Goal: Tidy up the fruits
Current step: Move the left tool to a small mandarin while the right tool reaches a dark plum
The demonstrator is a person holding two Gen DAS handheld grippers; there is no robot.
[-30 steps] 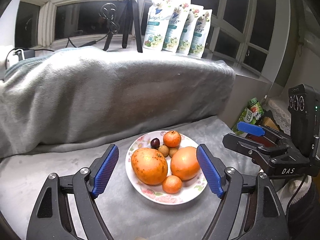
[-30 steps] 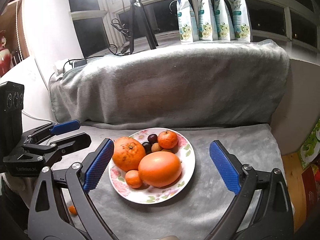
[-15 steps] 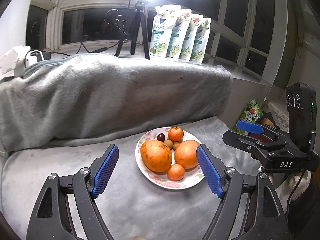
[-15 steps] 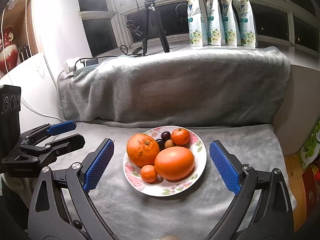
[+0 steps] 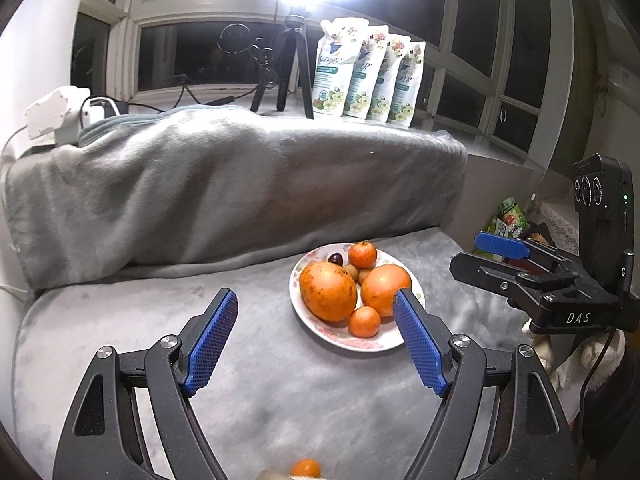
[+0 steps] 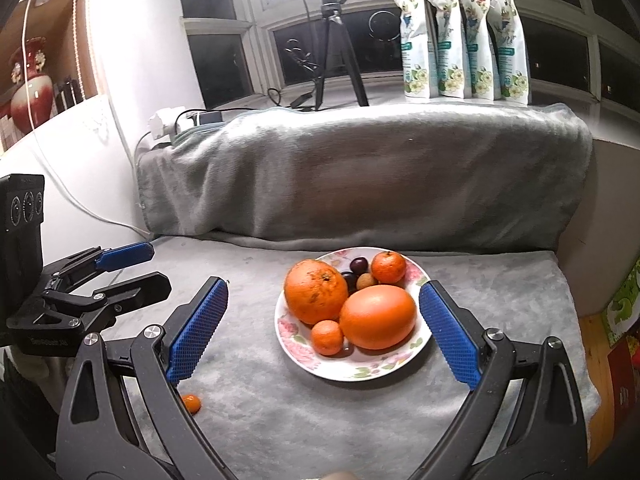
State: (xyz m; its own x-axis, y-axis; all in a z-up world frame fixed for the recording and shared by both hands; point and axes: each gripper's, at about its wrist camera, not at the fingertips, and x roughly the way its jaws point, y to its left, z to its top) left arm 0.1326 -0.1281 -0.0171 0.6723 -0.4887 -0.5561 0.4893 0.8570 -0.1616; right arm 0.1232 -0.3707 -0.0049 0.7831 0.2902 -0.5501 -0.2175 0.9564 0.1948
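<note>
on the grey blanket (image 6: 280,420), fruit plate (image 6: 384,372) sits beyond both grippers' released, empty fingers (image 5: 212,344).

1. Looks like somebody's home, a living room or bedroom by a bay window (image 6: 552,40), dark outside.
2. Grey fleece blanket (image 6: 360,184) thrown over a bench under the sill, top half of the frame.
3. Red vase (image 6: 30,88) on a wooden shelf, upper left.
4. Flowery refill pouches (image 6: 464,40) lined up on the sill.
5. Tripod (image 6: 336,48) with a bright lamp, power strip (image 6: 168,124) and cables, so a home filming setup.
</note>
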